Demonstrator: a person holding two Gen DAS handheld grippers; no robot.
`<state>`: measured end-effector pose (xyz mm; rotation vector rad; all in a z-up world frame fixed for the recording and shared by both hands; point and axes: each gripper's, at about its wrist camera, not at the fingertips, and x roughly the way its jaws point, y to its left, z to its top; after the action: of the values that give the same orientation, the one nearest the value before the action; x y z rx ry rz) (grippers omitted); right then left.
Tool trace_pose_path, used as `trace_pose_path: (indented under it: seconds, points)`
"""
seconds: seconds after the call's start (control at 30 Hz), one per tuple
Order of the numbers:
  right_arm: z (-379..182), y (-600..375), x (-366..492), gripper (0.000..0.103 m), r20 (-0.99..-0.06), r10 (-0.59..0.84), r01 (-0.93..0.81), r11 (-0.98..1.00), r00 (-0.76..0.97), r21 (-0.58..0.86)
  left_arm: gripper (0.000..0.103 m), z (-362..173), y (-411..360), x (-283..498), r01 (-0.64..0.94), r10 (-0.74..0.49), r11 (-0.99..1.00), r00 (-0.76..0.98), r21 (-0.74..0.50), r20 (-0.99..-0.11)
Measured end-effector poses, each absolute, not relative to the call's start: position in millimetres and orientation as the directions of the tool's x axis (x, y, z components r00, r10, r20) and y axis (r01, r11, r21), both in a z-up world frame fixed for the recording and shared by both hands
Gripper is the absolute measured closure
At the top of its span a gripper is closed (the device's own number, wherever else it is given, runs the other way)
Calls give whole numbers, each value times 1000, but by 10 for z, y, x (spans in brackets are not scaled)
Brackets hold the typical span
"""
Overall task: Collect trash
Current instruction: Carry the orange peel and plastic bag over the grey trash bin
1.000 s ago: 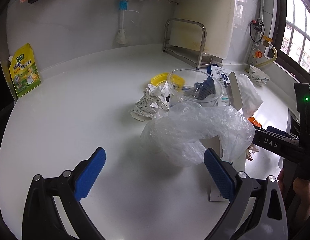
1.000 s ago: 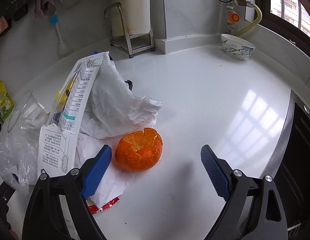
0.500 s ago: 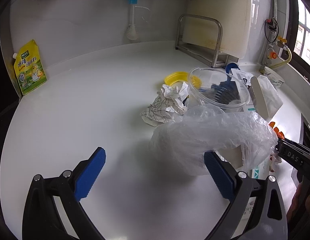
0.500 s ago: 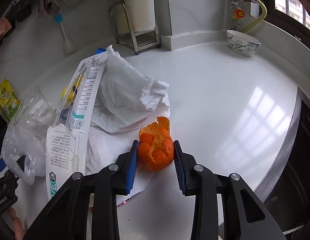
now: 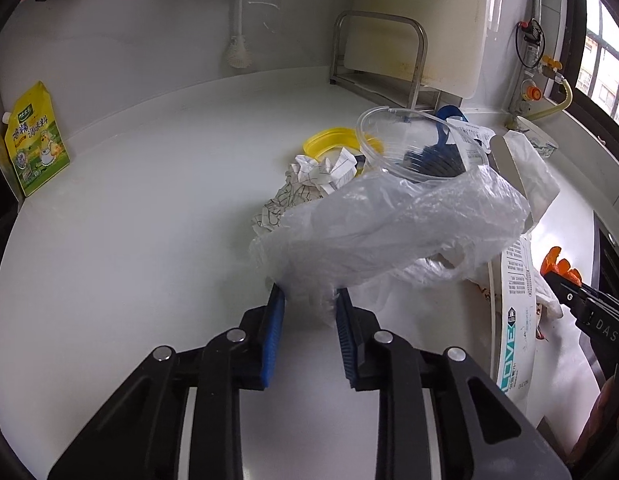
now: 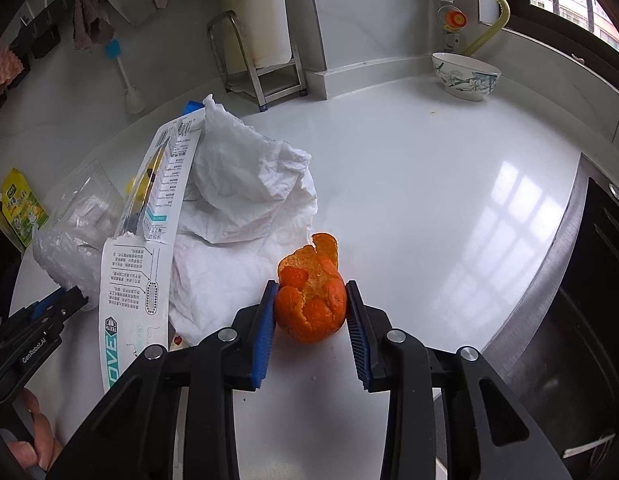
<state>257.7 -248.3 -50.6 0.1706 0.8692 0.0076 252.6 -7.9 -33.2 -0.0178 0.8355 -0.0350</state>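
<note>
A crumpled clear plastic bag (image 5: 389,232) lies on the white counter (image 5: 149,220) against a pile of trash. My left gripper (image 5: 309,296) has its jaws closing on the bag's near edge, and the blue pads pinch the film. In the right wrist view an orange peel (image 6: 311,300) sits between the pads of my right gripper (image 6: 311,286), which is shut on it just above the counter. The pile also holds a clear plastic tub (image 5: 413,144), crumpled printed paper (image 5: 309,176), a yellow lid (image 5: 329,140), a long toothbrush package (image 6: 137,280) and white tissue (image 6: 245,184).
A metal rack (image 5: 377,60) with a cutting board stands at the back wall, beside a hanging brush (image 5: 237,40). A yellow pouch (image 5: 35,140) leans at the far left. A patterned bowl (image 6: 465,76) sits back right. A dark steel edge (image 6: 569,280) bounds the counter's right side.
My left gripper's jaws went from wide open to pinching the plastic bag's edge. My right gripper closed on the orange peel and has kept hold of it.
</note>
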Motion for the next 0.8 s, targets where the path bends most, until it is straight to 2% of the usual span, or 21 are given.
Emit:
trace_pose_path:
  seconds: [0.53,0.8]
  points:
    - [-362,-2422,1782,71,-732,84,95,975,677,200,83,62,46,1650,70,-39,997,727,19,-686]
    - [-247,-2364,1140,71,-705,70,125,967,705,220,83,124,-36,1033,142,-93,990,731,18,-676]
